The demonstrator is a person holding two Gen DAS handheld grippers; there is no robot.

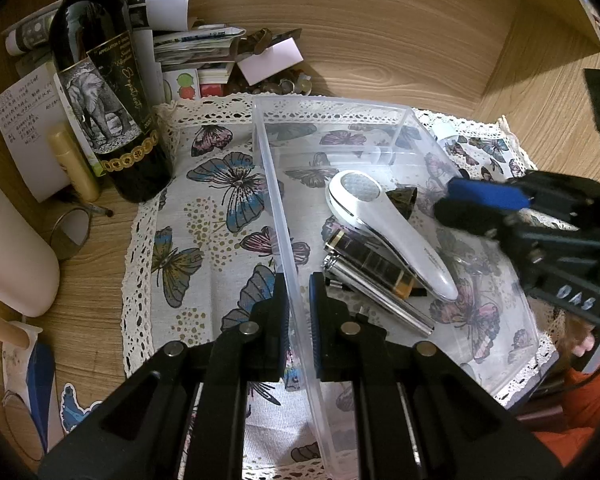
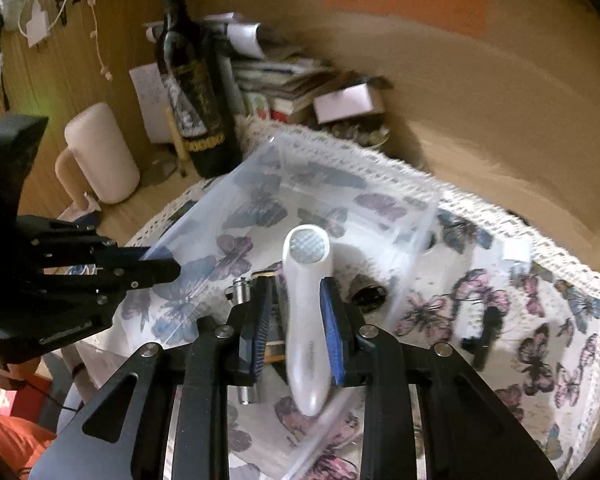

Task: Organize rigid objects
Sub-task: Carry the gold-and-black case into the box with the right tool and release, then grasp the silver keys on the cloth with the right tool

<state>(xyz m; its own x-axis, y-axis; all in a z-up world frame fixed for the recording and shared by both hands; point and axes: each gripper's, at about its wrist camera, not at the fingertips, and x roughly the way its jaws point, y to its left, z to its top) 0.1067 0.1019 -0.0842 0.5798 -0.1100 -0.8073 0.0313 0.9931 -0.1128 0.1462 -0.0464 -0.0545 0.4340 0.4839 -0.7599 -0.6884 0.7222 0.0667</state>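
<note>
Clear plastic bin point(image 1: 400, 120), set on the butterfly cloth point(image 1: 204, 216), is pinched at its near wall by the left gripper point(image 1: 300, 308). Inside it, the white handheld device point(image 2: 306, 312) is straddled, ungripped, by the right gripper's point(image 2: 296, 312) parted fingers.

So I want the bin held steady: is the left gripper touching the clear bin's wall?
Touching. The left wrist view shows the left gripper with a finger on each side of the clear bin wall, pinching it.
</note>
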